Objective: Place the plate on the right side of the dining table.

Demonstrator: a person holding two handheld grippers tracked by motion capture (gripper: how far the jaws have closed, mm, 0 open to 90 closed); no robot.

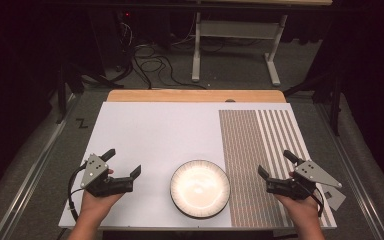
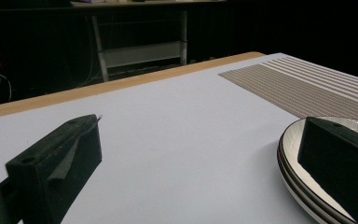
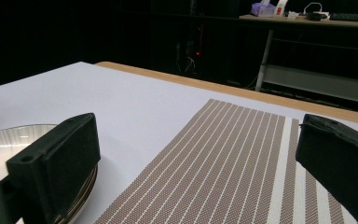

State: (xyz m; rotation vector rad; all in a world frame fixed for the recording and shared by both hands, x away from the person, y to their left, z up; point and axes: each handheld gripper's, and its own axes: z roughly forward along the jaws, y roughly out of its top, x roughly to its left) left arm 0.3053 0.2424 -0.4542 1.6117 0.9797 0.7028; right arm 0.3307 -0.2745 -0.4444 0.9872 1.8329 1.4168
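Observation:
A round white plate (image 1: 199, 188) with a dark ribbed rim lies near the front edge of the white table (image 1: 155, 135). To its left my left gripper (image 1: 123, 162) rests low over the table, held by a hand, jaws wide apart with nothing between them. In the left gripper view the plate (image 2: 298, 140) shows as a stack beside the right jaw. My right gripper (image 1: 276, 164) sits on the brown striped placemat (image 1: 252, 150), to the right of the plate, jaws apart and empty. The right gripper view has the plate (image 3: 9, 140) behind its left jaw and the placemat (image 3: 233, 158) ahead.
A wooden strip (image 1: 195, 96) runs along the table's far edge. Beyond it stand a white frame with legs (image 1: 235, 45) and loose cables (image 1: 152, 62) on the floor. A small grey card (image 1: 334, 196) lies by the right hand.

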